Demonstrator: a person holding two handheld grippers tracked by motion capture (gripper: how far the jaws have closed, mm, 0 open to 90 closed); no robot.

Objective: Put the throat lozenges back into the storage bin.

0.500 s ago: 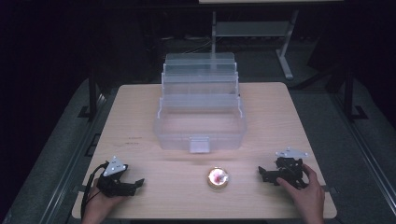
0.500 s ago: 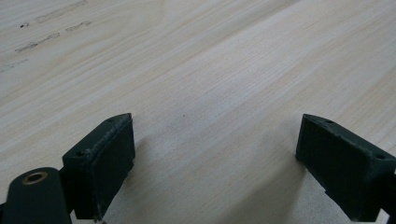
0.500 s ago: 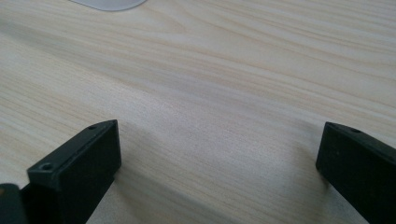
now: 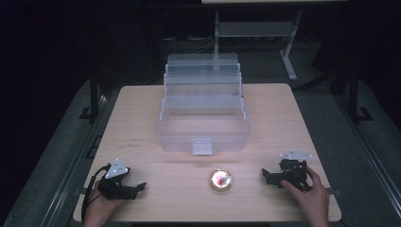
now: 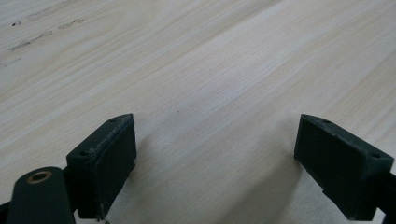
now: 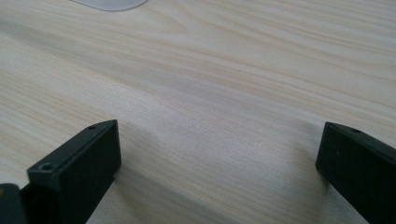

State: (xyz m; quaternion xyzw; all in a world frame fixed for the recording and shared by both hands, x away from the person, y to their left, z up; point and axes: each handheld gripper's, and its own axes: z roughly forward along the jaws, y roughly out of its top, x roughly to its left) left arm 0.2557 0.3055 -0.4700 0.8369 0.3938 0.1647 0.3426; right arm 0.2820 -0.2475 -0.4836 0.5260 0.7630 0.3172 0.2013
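Observation:
A clear plastic tiered box (image 4: pixel 203 113) stands open in the middle of the light wooden table (image 4: pixel 283 123), its trays stepped back and its latch facing me. In front of it lies a small round shiny object (image 4: pixel 221 180) with a gold rim and a pinkish centre. My left gripper (image 4: pixel 137 188) rests on the table at the front left, held by a hand, jaws wide apart over bare wood (image 5: pixel 210 93). My right gripper (image 4: pixel 265 176) sits at the front right in the other hand, also open, with nothing between its jaws and bare wood (image 6: pixel 219 107) beneath.
Beyond the table's far edge stands a white metal frame (image 4: pixel 250 28) on a dark floor. Faint pen marks (image 4: pixel 135 142) lie on the tabletop left of the box. A pale rounded edge (image 6: pixel 109 3) peeks in at the top of the right gripper view.

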